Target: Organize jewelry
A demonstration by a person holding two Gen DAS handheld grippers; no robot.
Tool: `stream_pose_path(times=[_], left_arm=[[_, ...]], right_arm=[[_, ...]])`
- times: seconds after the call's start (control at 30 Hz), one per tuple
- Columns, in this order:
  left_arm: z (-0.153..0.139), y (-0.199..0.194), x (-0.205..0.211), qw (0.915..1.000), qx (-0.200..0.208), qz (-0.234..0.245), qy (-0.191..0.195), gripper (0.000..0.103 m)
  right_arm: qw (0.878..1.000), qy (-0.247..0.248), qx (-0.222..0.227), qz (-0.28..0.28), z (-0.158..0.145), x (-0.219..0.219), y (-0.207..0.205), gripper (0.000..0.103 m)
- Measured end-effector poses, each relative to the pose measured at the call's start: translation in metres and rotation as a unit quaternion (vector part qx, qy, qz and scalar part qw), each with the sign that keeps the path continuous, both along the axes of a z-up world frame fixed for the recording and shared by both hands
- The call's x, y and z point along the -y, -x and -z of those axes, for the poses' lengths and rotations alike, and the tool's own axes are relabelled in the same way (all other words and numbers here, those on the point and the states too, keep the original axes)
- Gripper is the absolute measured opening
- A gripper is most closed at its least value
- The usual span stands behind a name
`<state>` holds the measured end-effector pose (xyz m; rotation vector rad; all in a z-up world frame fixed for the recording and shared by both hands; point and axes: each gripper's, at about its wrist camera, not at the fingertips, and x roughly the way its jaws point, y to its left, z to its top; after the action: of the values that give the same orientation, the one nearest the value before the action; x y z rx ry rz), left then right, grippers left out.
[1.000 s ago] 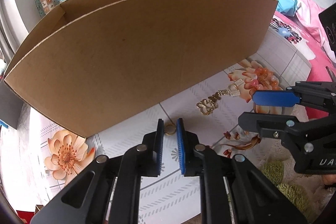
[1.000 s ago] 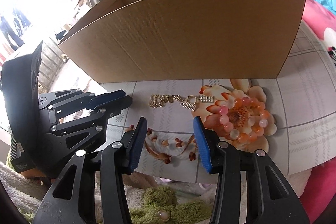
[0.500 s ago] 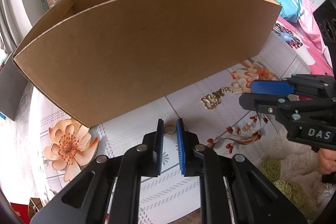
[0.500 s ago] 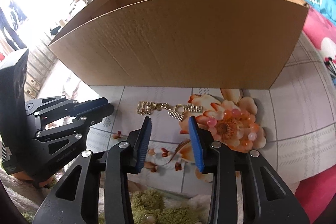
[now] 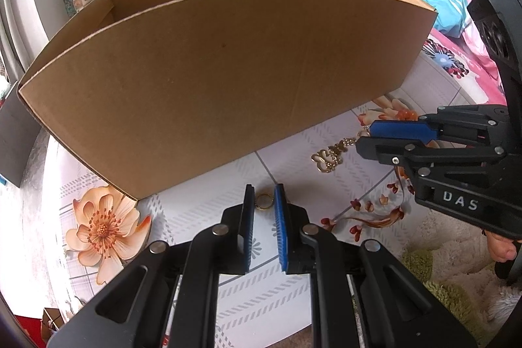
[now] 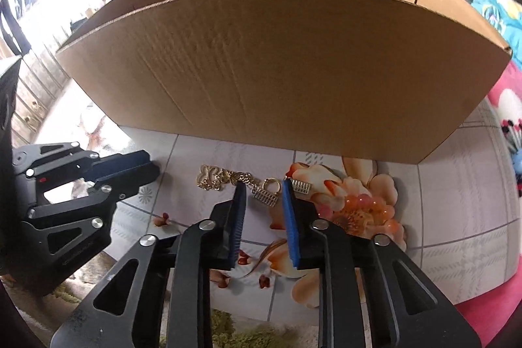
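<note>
A gold ring (image 5: 263,201) lies on the floral tabletop between the tips of my left gripper (image 5: 264,196), whose jaws stand narrowly apart around it. A gold butterfly chain bracelet (image 6: 225,179) with a ring clasp (image 6: 272,185) lies in front of the brown cardboard box (image 6: 277,61). My right gripper (image 6: 261,189) is open, its tips on either side of the clasp end. The chain also shows in the left wrist view (image 5: 329,154), beside the right gripper (image 5: 401,132). An orange bead bracelet (image 6: 368,207) lies on a printed flower to the right.
The box (image 5: 212,80) stands close behind both grippers and fills the far side. The left gripper's body (image 6: 81,185) sits left of the chain. A green shaggy rug (image 5: 456,292) lies at the table's near edge. A pink bedspread (image 6: 509,106) is at right.
My right gripper has moved forward over the chain's clasp end and its jaws have narrowed. My left gripper has stayed around the gold ring.
</note>
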<state>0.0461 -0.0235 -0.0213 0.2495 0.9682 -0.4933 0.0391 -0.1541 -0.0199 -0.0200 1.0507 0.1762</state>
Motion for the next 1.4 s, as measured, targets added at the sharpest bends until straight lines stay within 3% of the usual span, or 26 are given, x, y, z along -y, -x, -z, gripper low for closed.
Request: stream_pose_path(times=[0.17,0.7,1.13,1.4], left_arm=[[-0.001,0.000,-0.002,1.0000,-0.001,0.000,0.002,0.012],[-0.001,0.001,-0.002,1.0000,0.002,0.000,0.001,0.012],[-0.001,0.001,-0.003,1.0000,0.000,0.001,0.008,0.012],[-0.010,0.006,-0.010,0.9998,0.014,0.002,0.016,0.012]], right_arm=[[1.000,-0.001,-0.007,0.003,0.001,-0.002,-0.001,0.005],[0.998,-0.056,-0.020,0.008,-0.003,0.027,0.018,0.000],[0.998,-0.069,0.007,-0.003,-0.034,0.029,0.036,0.000],[0.992,-0.126,0.019,0.005,-0.059,0.051,0.041,0.000]])
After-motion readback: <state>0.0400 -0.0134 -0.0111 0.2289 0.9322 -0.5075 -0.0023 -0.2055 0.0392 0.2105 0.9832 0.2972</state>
